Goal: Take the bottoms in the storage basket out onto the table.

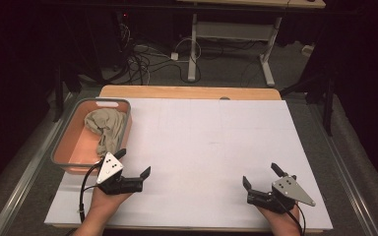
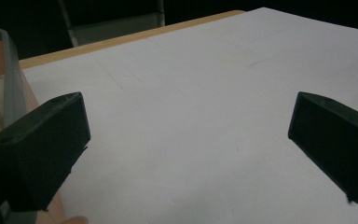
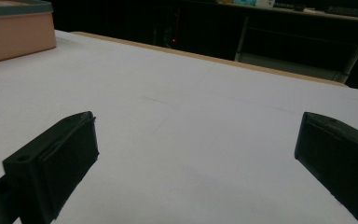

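Both jaws spread, empty: left gripper [image 1: 137, 166] sits just beside the bin [image 1: 65, 142] at near-left w/ cloth [image 1: 106, 129] bunched inside, right gripper [image 1: 262, 177] well apart at near-right; risk: left clips the rim or snags only a loose fold, dragging the bin.

right gripper [image 3: 193, 154]: jaws wide apart, nothing btwn
under jaws: bare white sheet [image 3: 186, 116]
basin [image 3: 16, 30]: pinkish w/ grey rim, far left, well apart
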The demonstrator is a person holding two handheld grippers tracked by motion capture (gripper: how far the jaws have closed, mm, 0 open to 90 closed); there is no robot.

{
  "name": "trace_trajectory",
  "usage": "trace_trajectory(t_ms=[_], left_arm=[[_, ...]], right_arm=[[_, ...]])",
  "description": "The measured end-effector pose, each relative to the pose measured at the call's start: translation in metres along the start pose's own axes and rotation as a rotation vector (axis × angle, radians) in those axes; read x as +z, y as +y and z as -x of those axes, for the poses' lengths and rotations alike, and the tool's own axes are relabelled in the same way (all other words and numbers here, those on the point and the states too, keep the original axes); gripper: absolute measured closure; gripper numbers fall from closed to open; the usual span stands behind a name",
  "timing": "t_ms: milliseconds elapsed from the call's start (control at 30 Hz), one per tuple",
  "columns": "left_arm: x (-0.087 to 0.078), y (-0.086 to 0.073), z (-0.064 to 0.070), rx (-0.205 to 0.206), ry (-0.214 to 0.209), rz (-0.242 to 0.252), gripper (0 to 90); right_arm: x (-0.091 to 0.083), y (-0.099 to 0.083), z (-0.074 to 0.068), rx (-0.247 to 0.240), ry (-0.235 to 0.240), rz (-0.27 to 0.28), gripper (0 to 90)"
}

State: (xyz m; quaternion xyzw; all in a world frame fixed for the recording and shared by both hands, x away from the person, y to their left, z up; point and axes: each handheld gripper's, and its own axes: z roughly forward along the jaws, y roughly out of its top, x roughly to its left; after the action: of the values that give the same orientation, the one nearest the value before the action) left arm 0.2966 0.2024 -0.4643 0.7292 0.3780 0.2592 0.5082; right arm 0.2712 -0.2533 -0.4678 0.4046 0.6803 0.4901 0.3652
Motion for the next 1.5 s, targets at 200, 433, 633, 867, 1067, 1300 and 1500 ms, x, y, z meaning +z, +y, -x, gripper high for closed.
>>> trace_trajectory(t_ms=[200,433,633,867,1067,1300,1500], left_arm=[[0.003,-0.001,0.003,0.005,0.001,0.003,0.0],[0.000,-0.001,0.000,-0.013,-0.002,0.005,0.0],[0.002,0.000,-0.001,-0.021,-0.011,-0.002,0.0],[0.002,0.001,0.000,-0.017,-0.017,-0.005,0.0],[-0.001,0.006,0.003,-0.006,-0.032,-0.006,0.0],[-0.011,0.016,0.002,0.012,-0.008,-0.011,0.0],[-0.021,0.021,-0.009,0.010,-0.005,-0.005,0.0]], right_arm=[[-0.002,-0.003,0.003,0.009,-0.007,-0.004,0.3],[0.000,-0.003,0.004,0.014,-0.009,0.002,0.3],[0.000,-0.003,0.002,0.003,-0.007,0.000,0.3],[-0.002,-0.003,0.003,0.003,-0.009,0.006,0.3],[-0.003,-0.003,0.003,-0.001,-0.009,0.005,0.3],[-0.003,-0.002,0.001,-0.006,-0.003,0.009,0.3],[-0.003,-0.002,-0.001,-0.010,-0.001,0.007,0.3]])
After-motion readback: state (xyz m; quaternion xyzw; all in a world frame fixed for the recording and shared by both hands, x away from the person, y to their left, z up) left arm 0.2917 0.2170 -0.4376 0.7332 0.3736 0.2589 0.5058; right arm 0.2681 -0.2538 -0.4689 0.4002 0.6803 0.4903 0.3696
